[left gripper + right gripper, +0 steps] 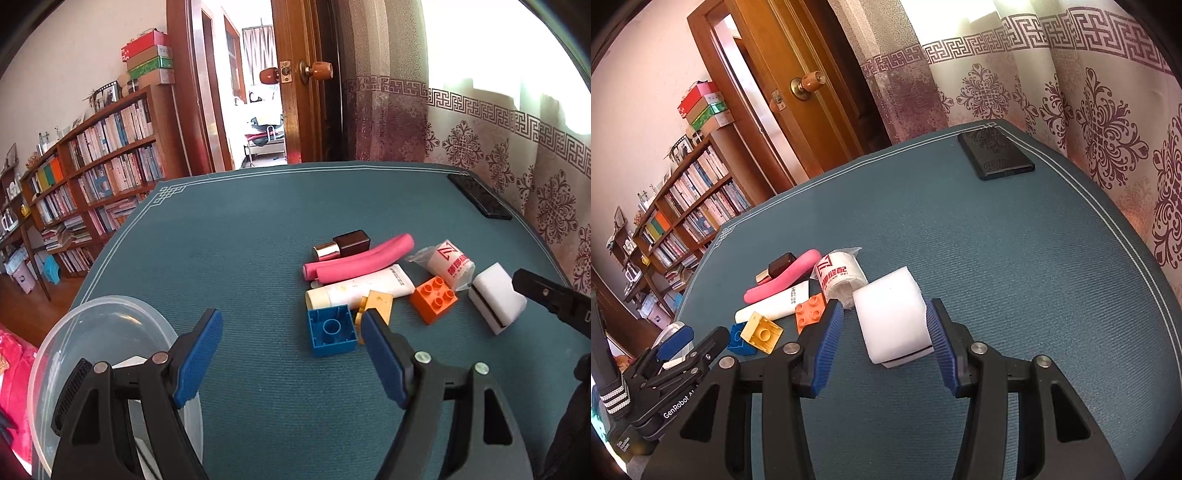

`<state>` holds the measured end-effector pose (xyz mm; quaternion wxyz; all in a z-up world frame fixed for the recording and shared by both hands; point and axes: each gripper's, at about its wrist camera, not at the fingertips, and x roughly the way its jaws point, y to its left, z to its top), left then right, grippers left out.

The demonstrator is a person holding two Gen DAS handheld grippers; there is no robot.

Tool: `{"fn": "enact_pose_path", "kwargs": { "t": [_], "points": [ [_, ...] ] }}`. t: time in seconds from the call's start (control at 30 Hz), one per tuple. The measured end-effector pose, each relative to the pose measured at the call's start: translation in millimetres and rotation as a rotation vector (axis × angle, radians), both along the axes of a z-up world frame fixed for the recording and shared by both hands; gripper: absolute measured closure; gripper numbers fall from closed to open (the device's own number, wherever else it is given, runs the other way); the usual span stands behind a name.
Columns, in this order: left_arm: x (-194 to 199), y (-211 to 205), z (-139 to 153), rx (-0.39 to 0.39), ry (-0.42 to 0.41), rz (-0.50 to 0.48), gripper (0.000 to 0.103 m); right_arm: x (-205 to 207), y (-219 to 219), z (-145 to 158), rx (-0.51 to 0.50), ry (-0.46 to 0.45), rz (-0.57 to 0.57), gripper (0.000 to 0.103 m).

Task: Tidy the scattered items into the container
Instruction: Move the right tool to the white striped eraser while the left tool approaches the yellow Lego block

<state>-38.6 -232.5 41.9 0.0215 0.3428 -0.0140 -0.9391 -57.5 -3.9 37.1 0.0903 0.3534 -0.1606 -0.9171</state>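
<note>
While the right gripper point(884, 325) stands with its fingers spread wide around the white sponge block point(894, 315), the right pad touches its side and the left pad stands clear. The left gripper point(291, 332) is spread wide and holds nothing, beside the blue brick point(330, 330). The clear container point(92, 332) sits at the table's point(258, 229) left edge.

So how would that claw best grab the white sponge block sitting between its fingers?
Probably across its two long flat sides, coming in low from the near end, much as the right gripper is lined up now. The white sponge block lies flat on the table mat, its right side is clear, and the open jaws straddle its width. The orange brick sits close on the left, so keep that finger tight.
</note>
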Motion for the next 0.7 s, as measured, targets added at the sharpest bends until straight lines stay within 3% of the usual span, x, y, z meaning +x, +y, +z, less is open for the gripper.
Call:
{"fn": "enact_pose_path", "kwargs": {
  "t": [0.1,0.27,0.6,0.7],
  "points": [
    [-8.5,5.4,-6.0,-0.012,-0.012,0.003,0.022,-0.4,0.9,-1.0,-0.005,-0.003,-0.001,0.052],
    [-16.4,10.3,-12.2,-0.106,0.014,0.061,0.022,-0.1,-1.2,-1.6,-0.006,-0.005,0.006,0.052],
    [-18.2,3.8,-14.2,0.083,-0.031,-0.034,0.022,-1.5,-0.7,-4.4,-0.002,-0.013,0.000,0.052],
    [-21.4,-2.7,-17.1,0.175,-0.059,-0.056,0.022,-1.2,-2.5,-4.8,0.005,-0.011,0.003,0.052]
  ]
}}
